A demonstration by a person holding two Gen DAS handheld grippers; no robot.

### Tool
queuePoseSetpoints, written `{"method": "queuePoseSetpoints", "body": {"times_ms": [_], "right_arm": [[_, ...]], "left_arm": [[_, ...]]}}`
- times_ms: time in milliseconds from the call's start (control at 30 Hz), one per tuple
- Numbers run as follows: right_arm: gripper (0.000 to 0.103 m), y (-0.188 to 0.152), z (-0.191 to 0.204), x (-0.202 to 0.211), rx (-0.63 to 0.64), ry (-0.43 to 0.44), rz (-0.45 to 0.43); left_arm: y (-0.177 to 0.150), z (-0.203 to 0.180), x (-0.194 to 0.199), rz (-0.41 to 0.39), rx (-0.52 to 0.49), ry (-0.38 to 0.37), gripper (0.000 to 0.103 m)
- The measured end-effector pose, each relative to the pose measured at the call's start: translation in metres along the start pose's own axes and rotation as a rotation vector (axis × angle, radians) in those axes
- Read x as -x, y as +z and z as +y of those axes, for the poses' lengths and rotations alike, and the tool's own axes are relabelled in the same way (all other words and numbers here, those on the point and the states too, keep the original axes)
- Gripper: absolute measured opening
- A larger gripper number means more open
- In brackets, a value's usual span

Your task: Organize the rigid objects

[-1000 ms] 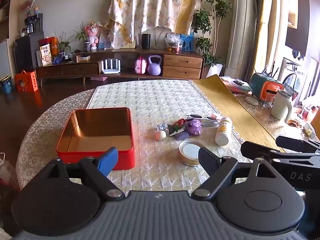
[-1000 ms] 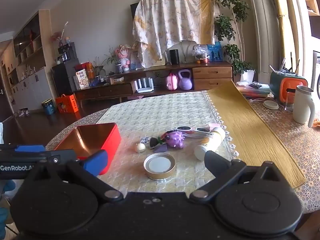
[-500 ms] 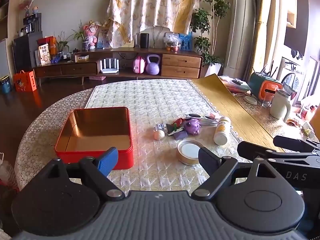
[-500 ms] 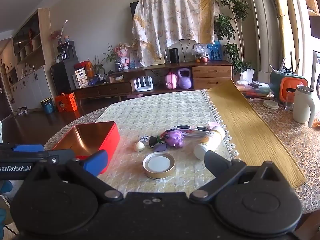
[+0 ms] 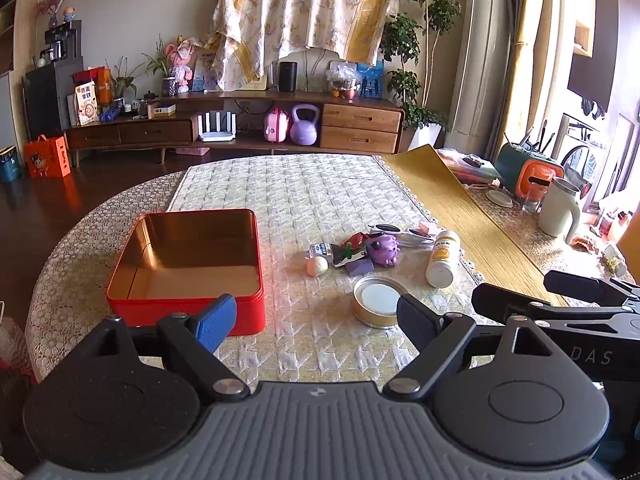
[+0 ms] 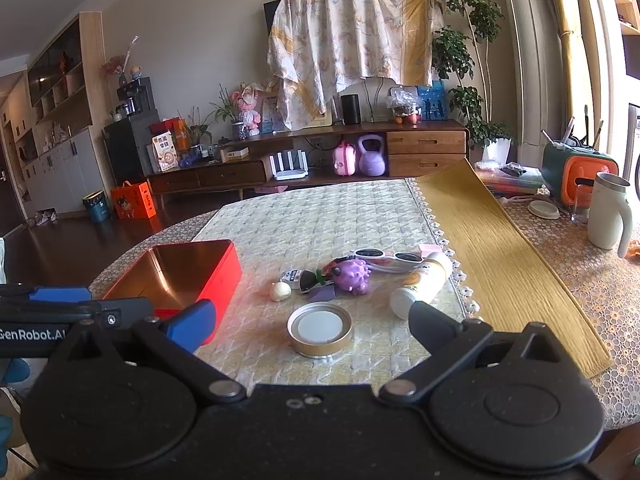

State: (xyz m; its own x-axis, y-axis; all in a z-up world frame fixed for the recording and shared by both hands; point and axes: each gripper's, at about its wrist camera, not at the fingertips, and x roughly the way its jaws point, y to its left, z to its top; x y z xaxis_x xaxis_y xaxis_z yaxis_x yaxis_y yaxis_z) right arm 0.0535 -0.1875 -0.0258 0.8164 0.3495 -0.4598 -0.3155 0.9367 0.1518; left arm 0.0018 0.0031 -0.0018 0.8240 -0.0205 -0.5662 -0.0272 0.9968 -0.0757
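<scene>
Hovering over the near edge of the round cloth-covered worktop [image 5: 280, 200], the left tongs [image 5: 312, 318] and right tongs [image 6: 310, 320] both stand spread, pinching nothing. Ahead-left of each sits the empty red metal tin [image 5: 188, 264]; straight ahead lies the round gold-rimmed lid [image 6: 320, 330] — beyond it the purple spiky toy [image 6: 352, 276], white sunglasses [image 6: 384, 256] and white bottle [image 6: 420, 282] on its side.

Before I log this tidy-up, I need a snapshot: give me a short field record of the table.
container: open red metal tin, nothing inside
nearest item: round gold-rimmed lid, flat on the quilted cloth
cluster: purple spiky toy, white sunglasses, small pale ball
bottle: white, lying on its side
left gripper: open, holds nothing
right gripper: open, holds nothing
</scene>
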Motion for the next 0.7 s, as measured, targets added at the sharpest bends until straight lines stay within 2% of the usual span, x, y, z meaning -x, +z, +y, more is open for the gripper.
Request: {"method": "queuePoseSetpoints", "body": {"times_ms": [700], "right_arm": [[0.103, -0.001, 0.0, -0.002, -0.001, -0.002, 0.004]], "left_arm": [[-0.001, -0.001, -0.009, 0.034, -0.001, -0.009, 0.088]]}}
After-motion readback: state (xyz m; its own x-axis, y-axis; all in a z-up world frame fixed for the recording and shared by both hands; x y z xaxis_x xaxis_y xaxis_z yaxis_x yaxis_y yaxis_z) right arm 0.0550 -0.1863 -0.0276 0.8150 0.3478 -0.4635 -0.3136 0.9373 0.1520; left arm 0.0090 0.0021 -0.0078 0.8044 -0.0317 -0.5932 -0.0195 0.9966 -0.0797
